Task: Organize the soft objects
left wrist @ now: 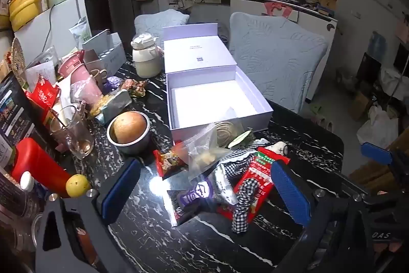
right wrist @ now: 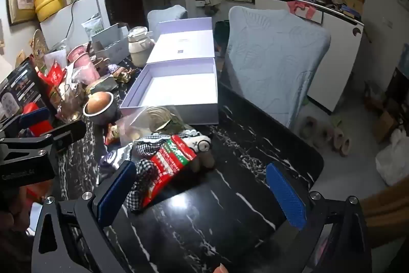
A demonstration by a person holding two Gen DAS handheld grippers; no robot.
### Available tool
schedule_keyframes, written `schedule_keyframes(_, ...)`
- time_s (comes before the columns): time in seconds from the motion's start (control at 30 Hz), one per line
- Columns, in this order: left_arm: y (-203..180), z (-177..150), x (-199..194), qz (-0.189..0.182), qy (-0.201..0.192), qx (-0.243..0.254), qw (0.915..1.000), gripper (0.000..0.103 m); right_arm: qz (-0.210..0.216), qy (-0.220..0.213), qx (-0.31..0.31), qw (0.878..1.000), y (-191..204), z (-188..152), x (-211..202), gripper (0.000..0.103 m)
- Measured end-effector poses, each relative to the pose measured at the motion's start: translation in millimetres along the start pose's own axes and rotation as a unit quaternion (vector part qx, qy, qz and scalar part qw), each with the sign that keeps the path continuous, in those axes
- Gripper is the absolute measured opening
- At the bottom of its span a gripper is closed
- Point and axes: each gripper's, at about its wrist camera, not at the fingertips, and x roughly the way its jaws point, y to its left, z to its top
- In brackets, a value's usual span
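A heap of soft things lies on the black marble table (left wrist: 306, 134) in front of an open white box (left wrist: 214, 104). In it are a red snack packet (left wrist: 258, 178), a black-and-white checked cloth doll (left wrist: 242, 198), a purple-and-silver pouch (left wrist: 196, 196), a clear zip bag (left wrist: 204, 152) and a small red wrapper (left wrist: 170, 161). My left gripper (left wrist: 204, 192) hangs open just above this heap, holding nothing. My right gripper (right wrist: 202, 196) is open over bare table, with the red packet (right wrist: 171, 160) and the doll (right wrist: 144, 170) at its left finger. The box (right wrist: 179, 91) has nothing in it.
Left of the heap are a steel bowl (left wrist: 130, 129) holding a round brown thing, a glass (left wrist: 74, 132), a lemon (left wrist: 76, 184), a red container (left wrist: 35, 165) and more clutter. A cream jug (left wrist: 147, 58) stands behind. A chair with a pale blue cover (right wrist: 276, 55) stands at the table's far right edge.
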Motion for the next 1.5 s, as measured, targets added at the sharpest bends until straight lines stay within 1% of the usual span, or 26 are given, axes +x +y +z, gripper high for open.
schedule_keyframes(0.13, -2, 2, -3, -0.002, -0.008, -0.004, 1.0000, 0.103, 0.000, 0.000, 0.000, 1.000, 0, 1, 0, 0.103)
schedule_keyframes(0.23, -4, 4, -4, 0.000, -0.005, 0.003, 1.0000, 0.103, -0.001, -0.002, -0.001, 1.000, 0, 1, -1, 0.103)
schedule_keyframes(0.47, -1, 1, -6, -0.002, -0.009, 0.003, 1.0000, 0.103, -0.001, 0.000, 0.001, 1.000, 3, 0, 2, 0.103)
schedule_keyframes(0.57, 0, 1, -6, -0.002, -0.010, 0.004, 0.9999, 0.103, -0.001, -0.003, 0.001, 1.000, -3, 2, -1, 0.103)
schedule_keyframes(0.87, -2, 1, -8, -0.001, -0.010, 0.008, 0.9999, 0.103, -0.004, -0.006, 0.001, 1.000, 0, 0, -5, 0.103)
schedule_keyframes(1.13, -8, 0, -9, -0.006, -0.007, 0.014, 0.9999, 0.103, -0.007, -0.010, 0.004, 1.000, -4, -2, -8, 0.103)
schedule_keyframes(1.5, -13, -1, -17, -0.013, -0.015, 0.022, 0.9996, 0.103, -0.011, -0.010, 0.006, 1.000, -7, -2, -9, 0.103)
